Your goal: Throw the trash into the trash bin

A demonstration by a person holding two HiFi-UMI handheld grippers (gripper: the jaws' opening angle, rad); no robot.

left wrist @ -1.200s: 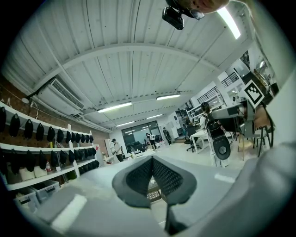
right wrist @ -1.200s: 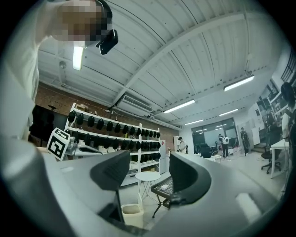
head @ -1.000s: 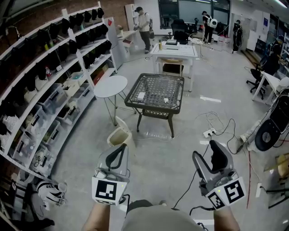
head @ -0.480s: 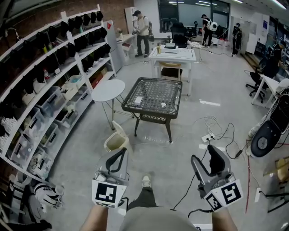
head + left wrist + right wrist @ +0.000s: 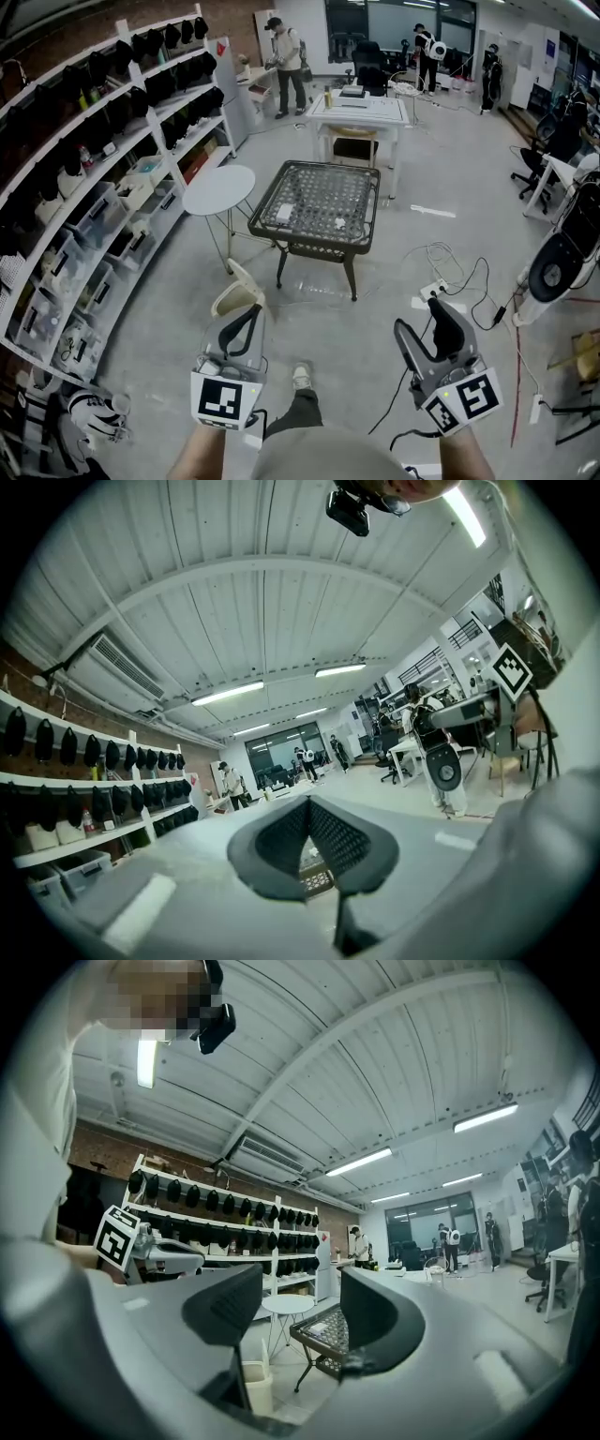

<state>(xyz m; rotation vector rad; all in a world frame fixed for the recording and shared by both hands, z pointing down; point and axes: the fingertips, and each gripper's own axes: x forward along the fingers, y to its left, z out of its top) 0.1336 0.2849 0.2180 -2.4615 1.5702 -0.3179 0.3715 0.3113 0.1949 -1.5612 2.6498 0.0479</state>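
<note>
Trash (image 5: 284,213), two pale scraps, lies on the dark mesh tabletop (image 5: 319,192), well ahead of both hand-held grippers and closer than a second ago. The cream trash bin (image 5: 228,300) on the floor was then clear of the left hand-held gripper (image 5: 251,309); now it stands just beyond its tips, partly hidden by them. That gripper's jaws meet, empty. The right hand-held gripper (image 5: 429,328) has its jaws apart on nothing, as before. A shoe (image 5: 300,377) now shows between the two.
</note>
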